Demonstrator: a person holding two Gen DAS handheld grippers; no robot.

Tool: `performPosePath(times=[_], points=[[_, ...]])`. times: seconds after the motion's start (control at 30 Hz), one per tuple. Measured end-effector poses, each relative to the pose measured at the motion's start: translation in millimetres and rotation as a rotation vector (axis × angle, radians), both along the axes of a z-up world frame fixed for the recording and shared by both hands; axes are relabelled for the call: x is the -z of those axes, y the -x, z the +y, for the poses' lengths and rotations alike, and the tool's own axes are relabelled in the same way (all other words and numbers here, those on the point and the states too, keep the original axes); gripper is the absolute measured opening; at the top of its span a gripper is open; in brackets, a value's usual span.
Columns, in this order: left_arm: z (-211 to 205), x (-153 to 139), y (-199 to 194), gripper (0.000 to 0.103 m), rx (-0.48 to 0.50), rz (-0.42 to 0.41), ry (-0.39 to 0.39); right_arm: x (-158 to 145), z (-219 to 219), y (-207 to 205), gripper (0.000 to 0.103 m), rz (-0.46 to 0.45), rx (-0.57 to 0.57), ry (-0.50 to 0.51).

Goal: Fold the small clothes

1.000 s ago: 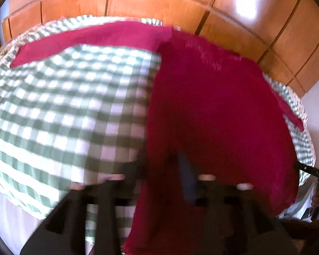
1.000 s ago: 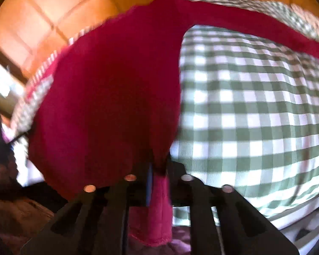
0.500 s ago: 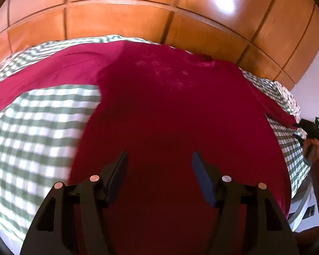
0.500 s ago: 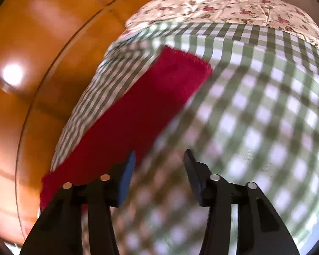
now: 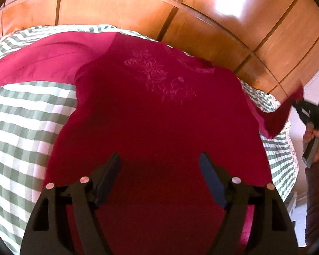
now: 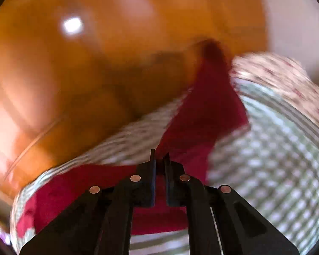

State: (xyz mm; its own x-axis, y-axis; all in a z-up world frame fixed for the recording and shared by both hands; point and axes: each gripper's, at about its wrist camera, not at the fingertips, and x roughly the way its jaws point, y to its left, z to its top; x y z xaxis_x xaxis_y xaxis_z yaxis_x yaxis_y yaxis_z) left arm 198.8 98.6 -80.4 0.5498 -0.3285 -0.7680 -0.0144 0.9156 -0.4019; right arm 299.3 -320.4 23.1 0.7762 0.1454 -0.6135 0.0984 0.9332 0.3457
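Observation:
A dark red long-sleeved shirt [image 5: 159, 116] with a faint flower print lies flat on a green-and-white checked bed cover [image 5: 25, 114]. My left gripper [image 5: 159, 165] is open and empty, hovering over the shirt's lower part. In the left wrist view, my right gripper [image 5: 295, 104] is at the far right, holding the shirt's right sleeve [image 5: 276, 116] lifted off the bed. In the blurred right wrist view, my right gripper [image 6: 159, 159] is shut on the red sleeve [image 6: 202, 116], which rises in front of it.
A glossy wooden wardrobe [image 5: 180, 17] stands behind the bed. A floral pillow [image 6: 287, 80] lies at the bed's far end. The person's hand and dark sleeve [image 5: 316, 170] are at the right edge. The other sleeve [image 5: 32, 63] stretches out to the left.
My left gripper let go of the shirt's hem, opened and moved over the middle of the shirt. My right gripper released the hem, swung to the right sleeve, closed on it and lifted it.

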Motion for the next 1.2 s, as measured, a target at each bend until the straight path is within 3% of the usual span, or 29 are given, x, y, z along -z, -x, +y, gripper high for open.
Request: performPosePath(times=[0.1, 0.27, 0.33, 0.37, 0.43, 0.47, 0.77, 0.83, 0.87, 0.93, 0.97, 1.0, 1.2], points=[[6.6, -1.7, -3.5, 0.075, -0.006, 0.001, 0.064, -5.3, 81.7, -11.5, 0.005, -0.025, -0.175, 0.0], [21.0, -12.0, -14.7, 0.074, -0.019, -0.03, 0.118, 13.1, 204.9, -26.2, 0.005, 0.019, -0.449, -0.005], [25.7, -16.1, -19.6, 0.073, -0.022, -0.04, 0.123, 21.2, 239.2, -23.6, 0.014, 0.053, -0.541, -0.024], [27.4, -17.7, -22.2, 0.072, -0.023, -0.043, 0.123, 23.3, 242.2, -24.7, 0.032, 0.054, -0.552, -0.029], [30.0, -19.9, -29.5, 0.069, -0.012, -0.046, 0.138, 23.5, 236.1, -16.6, 0.06, 0.03, -0.528, -0.055], [31.5, -20.4, -33.1, 0.069, -0.011, -0.049, 0.138, 23.6, 226.7, -14.5, 0.062, 0.025, -0.505, -0.071], [31.8, -8.8, -104.4, 0.061, -0.032, -0.025, 0.126, 59.1, 107.0, 49.7, 0.062, 0.133, -0.26, -0.07], [25.1, 0.6, -127.1, 0.05, -0.03, 0.006, 0.123, 73.6, 81.1, 64.9, 0.062, 0.173, -0.201, -0.081], [21.9, 4.1, -136.1, 0.035, -0.018, 0.023, 0.131, 78.9, 74.1, 69.4, 0.062, 0.183, -0.185, -0.085], [11.9, 11.1, -156.3, 0.022, 0.001, 0.054, 0.132, 87.5, 61.6, 74.1, 0.062, 0.197, -0.147, -0.093], [7.7, 11.8, -159.6, 0.009, 0.011, 0.054, 0.129, 89.3, 58.1, 73.9, 0.062, 0.198, -0.136, -0.101], [3.8, 10.2, -164.9, 0.002, 0.02, 0.051, 0.114, 89.6, 57.4, 70.6, 0.062, 0.194, -0.131, -0.107], [34.0, -30.0, -154.5, 0.002, -0.079, -0.086, 0.108, 67.7, 81.2, 41.7, 0.062, 0.104, -0.179, -0.074]])
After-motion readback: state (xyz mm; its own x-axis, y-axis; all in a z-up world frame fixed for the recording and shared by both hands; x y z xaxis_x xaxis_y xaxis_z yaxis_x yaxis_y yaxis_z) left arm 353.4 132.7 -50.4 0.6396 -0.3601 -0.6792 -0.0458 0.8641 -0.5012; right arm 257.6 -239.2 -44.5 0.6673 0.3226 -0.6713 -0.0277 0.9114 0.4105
